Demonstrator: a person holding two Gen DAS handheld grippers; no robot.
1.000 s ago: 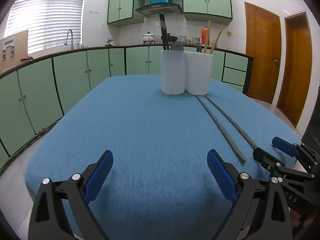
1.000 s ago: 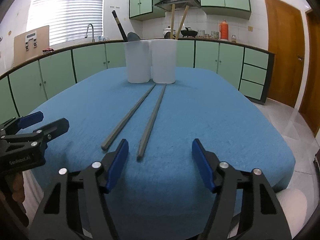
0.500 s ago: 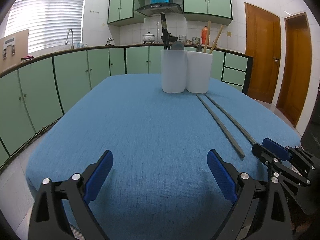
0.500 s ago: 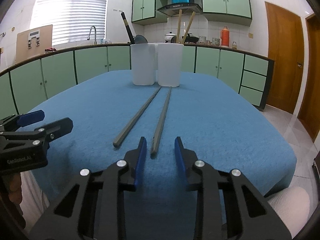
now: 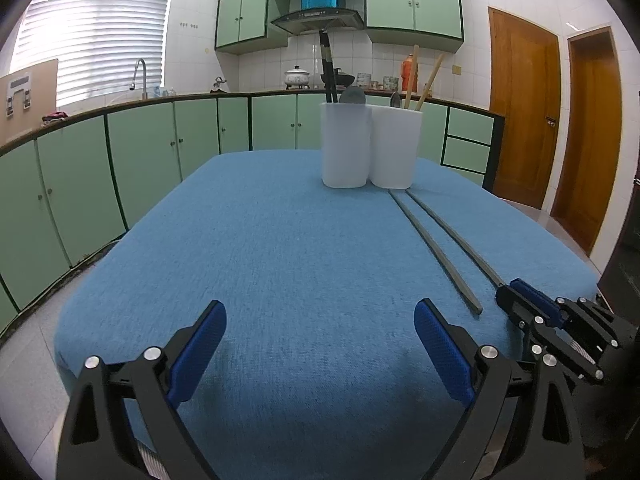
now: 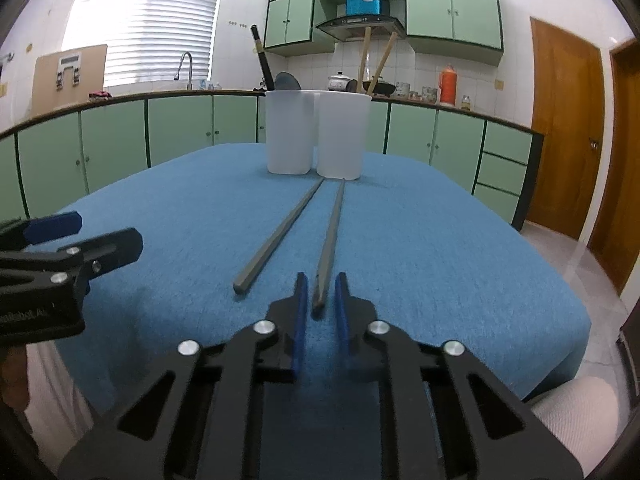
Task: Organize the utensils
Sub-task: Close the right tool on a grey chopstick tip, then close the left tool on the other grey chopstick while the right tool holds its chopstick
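Note:
Two long grey chopsticks lie on the blue tablecloth, pointing toward two white cups. My right gripper [image 6: 320, 298] has its blue pads narrowed around the near end of the right chopstick [image 6: 330, 236], with small gaps still showing on both sides. The left chopstick [image 6: 280, 236] lies free beside it. My left gripper [image 5: 320, 344] is wide open and empty above the cloth at the near edge. The left cup [image 6: 289, 132] holds a dark utensil and a spoon; the right cup [image 6: 344, 134] holds wooden chopsticks. In the left wrist view the right gripper [image 5: 516, 294] sits at the chopstick's end [image 5: 490, 270].
The blue-clothed table [image 5: 280, 260] ends close under both grippers. Green kitchen cabinets [image 5: 140, 152] run behind and to the left. Wooden doors [image 5: 520, 104] stand at the right. A white chair seat [image 6: 576, 412] shows below the right table edge.
My right gripper has moved forward to the right chopstick's near end and its jaws have narrowed from wide open to nearly shut around it. The left gripper has stayed still and open.

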